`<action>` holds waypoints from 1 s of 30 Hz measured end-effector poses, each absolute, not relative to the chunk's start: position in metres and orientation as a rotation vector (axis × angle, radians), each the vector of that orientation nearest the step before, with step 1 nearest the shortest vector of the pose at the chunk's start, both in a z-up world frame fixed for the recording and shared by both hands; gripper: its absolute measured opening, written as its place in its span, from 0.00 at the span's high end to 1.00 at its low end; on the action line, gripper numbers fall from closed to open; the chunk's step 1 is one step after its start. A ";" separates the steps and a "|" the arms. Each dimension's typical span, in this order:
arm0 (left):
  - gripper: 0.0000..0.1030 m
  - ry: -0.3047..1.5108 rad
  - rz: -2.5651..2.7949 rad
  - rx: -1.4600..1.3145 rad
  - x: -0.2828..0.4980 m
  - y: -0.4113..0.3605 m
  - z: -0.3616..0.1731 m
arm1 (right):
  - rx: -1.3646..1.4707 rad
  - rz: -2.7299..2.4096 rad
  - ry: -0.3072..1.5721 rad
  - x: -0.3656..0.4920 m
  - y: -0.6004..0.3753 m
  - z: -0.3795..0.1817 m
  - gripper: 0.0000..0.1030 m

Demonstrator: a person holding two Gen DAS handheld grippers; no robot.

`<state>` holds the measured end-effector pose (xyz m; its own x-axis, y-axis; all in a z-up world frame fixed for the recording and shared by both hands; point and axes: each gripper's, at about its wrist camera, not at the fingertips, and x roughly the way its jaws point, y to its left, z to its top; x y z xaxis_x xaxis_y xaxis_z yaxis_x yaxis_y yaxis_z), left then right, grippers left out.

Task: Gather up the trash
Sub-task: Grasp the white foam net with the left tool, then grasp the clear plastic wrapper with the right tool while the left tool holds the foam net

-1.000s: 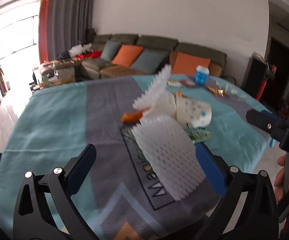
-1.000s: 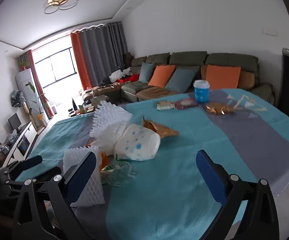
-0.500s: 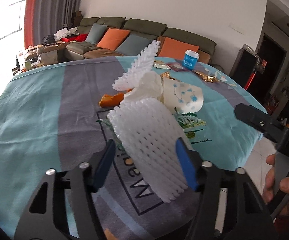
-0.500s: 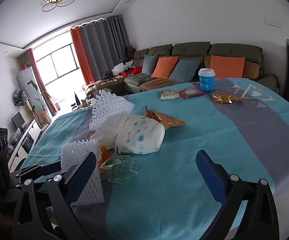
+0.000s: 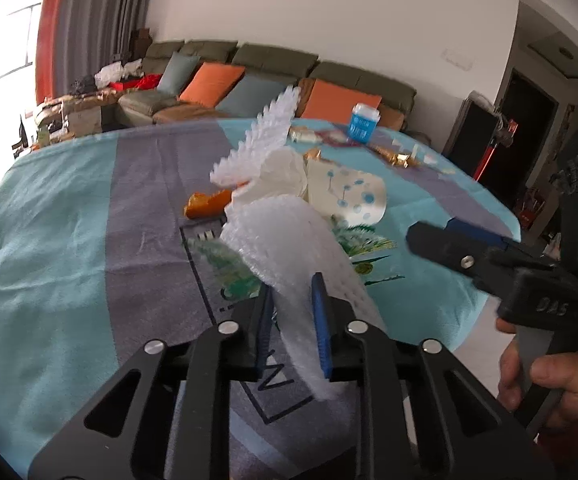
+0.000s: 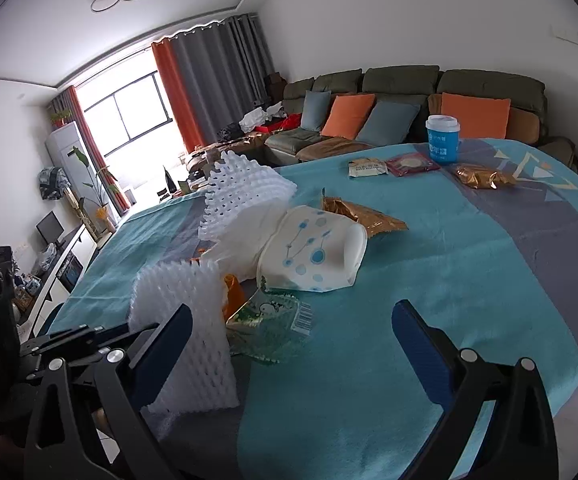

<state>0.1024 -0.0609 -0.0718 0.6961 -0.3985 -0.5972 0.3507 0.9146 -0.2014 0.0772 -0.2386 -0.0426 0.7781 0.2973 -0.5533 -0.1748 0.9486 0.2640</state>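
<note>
Left tool (image 5: 291, 312): its jaws have just been closing, and now the blue pads squeeze the near end of the white foam fruit net sleeve (image 5: 289, 240); the net bulges out above the pads.
White foam net sleeve, place: at the near edge of the worktop (image 5: 69, 240), on the grey band of the teal and grey cloth; in the right wrist view the same net (image 6: 193, 320) stands at the near left edge.
Right tool (image 6: 289, 340): jaws stand wide apart, with nothing between them, above the near edge of the worktop; in the left wrist view the right tool (image 5: 449, 240) reaches in from the right side, with a hand (image 5: 549, 372) on its grip.
Trash pile: just behind the held net lie a second white foam net (image 6: 245, 192), a crumpled white tissue (image 6: 245, 236), a white paper cup with blue dots (image 6: 317, 256) on its side, an orange wrapper (image 5: 209, 204) and a clear green printed plastic bag (image 6: 273, 320).
Gold foil bag (image 6: 365, 220): touches the cup from behind.
Far edge of the worktop: an upright blue cup with white lid (image 6: 443, 140), a second gold wrapper (image 6: 481, 176), a red packet (image 6: 413, 164) and a pale packet (image 6: 367, 168).
Behind the worktop: a green sofa with orange and grey cushions (image 6: 369, 120).
</note>
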 end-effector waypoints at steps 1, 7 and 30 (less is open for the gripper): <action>0.84 0.665 -0.425 -0.070 0.099 -0.060 -0.069 | 0.203 0.255 0.631 0.077 -0.239 -0.043 0.06; 0.86 0.606 -0.425 -0.088 0.090 -0.050 -0.056 | 0.208 0.275 0.647 0.081 -0.235 -0.044 0.06; 0.86 0.514 -0.260 -0.133 0.077 0.009 -0.026 | 0.207 0.308 0.803 0.121 -0.210 -0.076 0.49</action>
